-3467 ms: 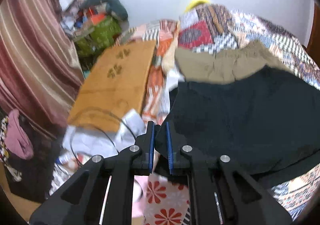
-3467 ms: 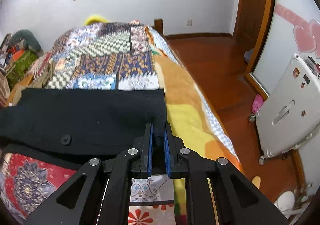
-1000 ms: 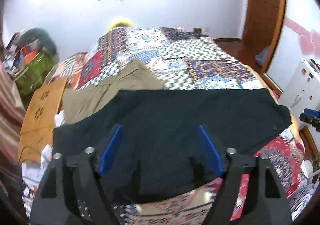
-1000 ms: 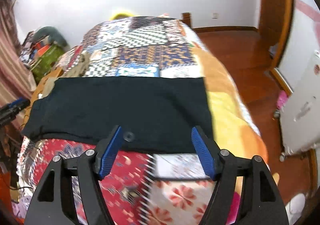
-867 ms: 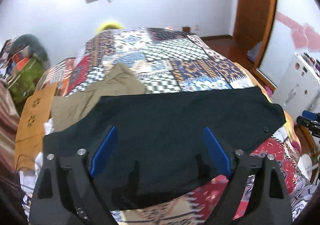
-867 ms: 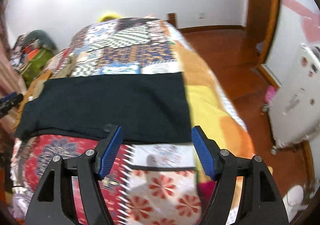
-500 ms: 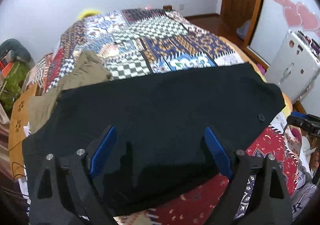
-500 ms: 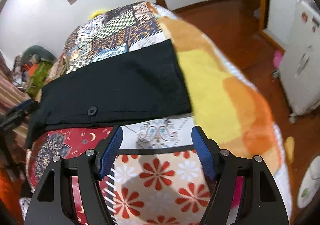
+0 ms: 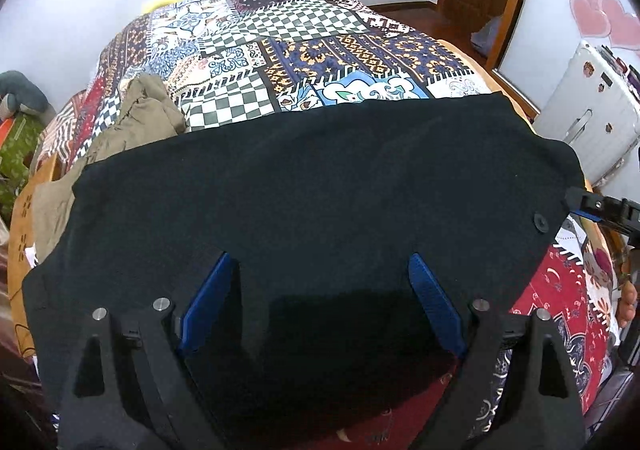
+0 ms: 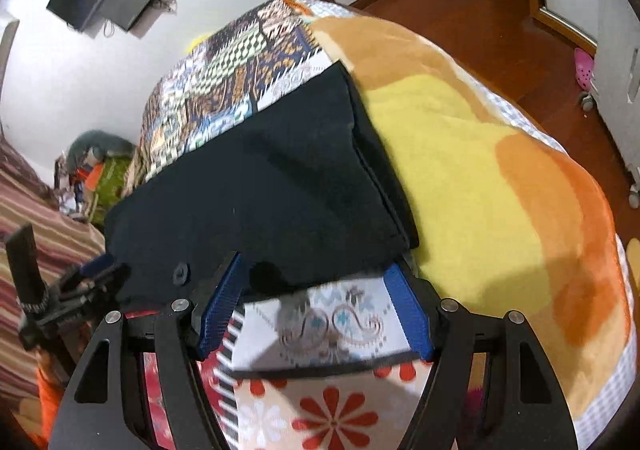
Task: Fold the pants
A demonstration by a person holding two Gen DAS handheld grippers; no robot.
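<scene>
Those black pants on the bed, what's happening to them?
A person is folding them with a gripper tool in each hand. The black pants lie spread flat across the patchwork bedspread, beside some khaki clothes. The left gripper hangs open over the pants' near edge. The right gripper is at their buttoned end, its jaws closing a little with only bedspread between them. Neither holds the pants.

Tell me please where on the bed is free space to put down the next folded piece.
Free: the patchwork bedspread beyond the black pants, toward the far wall, and the yellow-orange blanket beside the pants' right end. Crowded: the left edge, where the khaki garment lies bunched against the pants.
</scene>
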